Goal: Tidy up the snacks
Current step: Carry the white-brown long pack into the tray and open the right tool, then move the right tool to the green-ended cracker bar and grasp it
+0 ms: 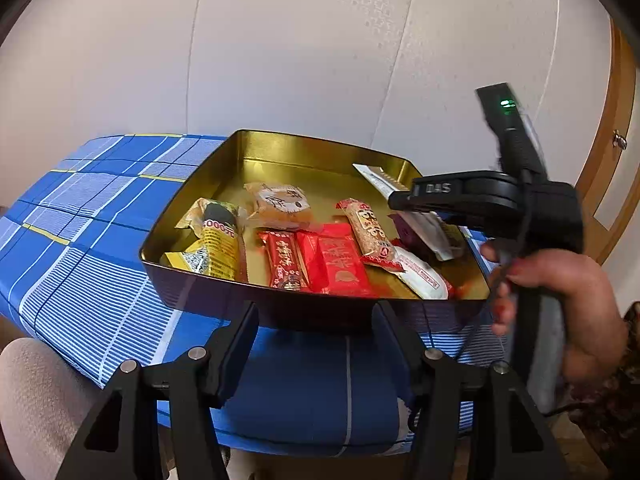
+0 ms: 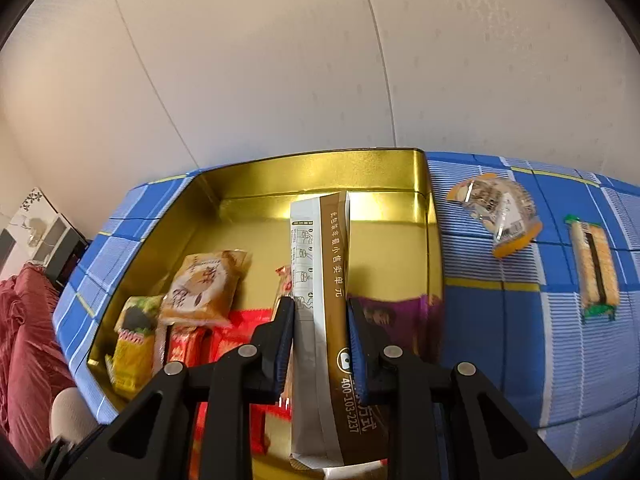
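A gold tin (image 1: pixel 304 142) stands on the blue checked cloth and holds several snacks: a yellow pack (image 1: pixel 218 240), a beige pastry (image 1: pixel 280 204), red packs (image 1: pixel 336 264), a sesame bar (image 1: pixel 370 232) and a purple pack (image 2: pixel 384 312). My right gripper (image 2: pixel 320 306) is shut on a long white and brown sachet (image 2: pixel 320 248), which hangs over the right half of the tin (image 2: pixel 320 172). The left wrist view shows that gripper (image 1: pixel 400 202) from the side, with the sachet (image 1: pixel 374 176) sticking out past its tips. My left gripper (image 1: pixel 316 312) is open and holds nothing, just short of the tin's near wall.
On the cloth (image 2: pixel 480 320) right of the tin lie a clear packet with orange ends (image 2: pixel 496 212) and a cracker bar with green ends (image 2: pixel 594 268). A hand (image 1: pixel 568 304) grips the right tool's handle. A white wall is close behind; red fabric (image 2: pixel 24 340) lies at the left.
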